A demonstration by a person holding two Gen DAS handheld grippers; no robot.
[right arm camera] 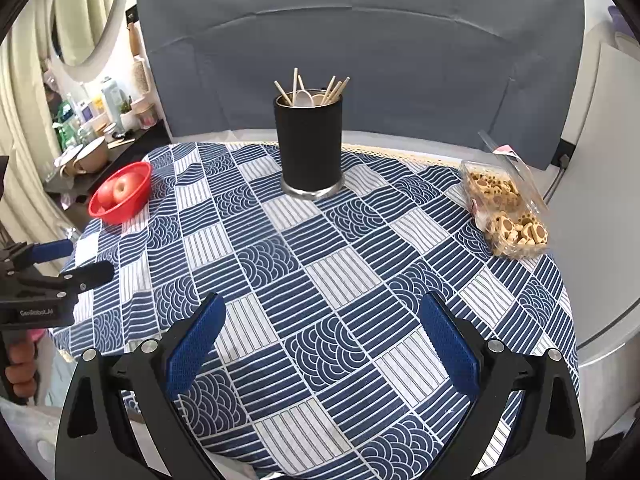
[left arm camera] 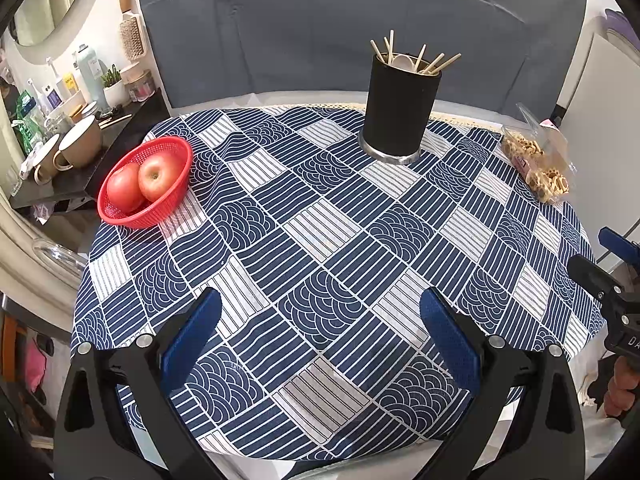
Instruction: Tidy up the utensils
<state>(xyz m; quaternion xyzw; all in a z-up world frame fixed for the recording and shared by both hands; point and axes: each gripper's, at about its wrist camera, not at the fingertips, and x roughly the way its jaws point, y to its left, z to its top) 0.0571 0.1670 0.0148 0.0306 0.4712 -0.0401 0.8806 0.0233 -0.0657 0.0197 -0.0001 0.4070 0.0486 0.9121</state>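
A black cylindrical utensil holder (left arm camera: 398, 114) (right arm camera: 309, 148) with a metal base stands at the far side of the round table. Several wooden chopsticks (left arm camera: 434, 64) (right arm camera: 335, 89) and white spoons (left arm camera: 402, 62) (right arm camera: 304, 98) stick out of its top. My left gripper (left arm camera: 320, 306) is open above the near part of the blue patterned tablecloth (left arm camera: 320, 240), nothing between its blue pads. My right gripper (right arm camera: 322, 310) is also open and empty over the near tablecloth (right arm camera: 320, 260). Each gripper shows at the edge of the other's view, the right one (left arm camera: 612, 258) and the left one (right arm camera: 76, 258).
A red basket (left arm camera: 132, 216) (right arm camera: 98, 208) with two apples (left arm camera: 160, 176) (right arm camera: 127, 187) sits at the table's left edge. A clear plastic box of biscuits (left arm camera: 540, 164) (right arm camera: 504, 204) lies at the right edge. Mugs and bottles crowd a dark shelf (left arm camera: 80, 178) to the left. A grey padded backrest (right arm camera: 360, 40) stands behind.
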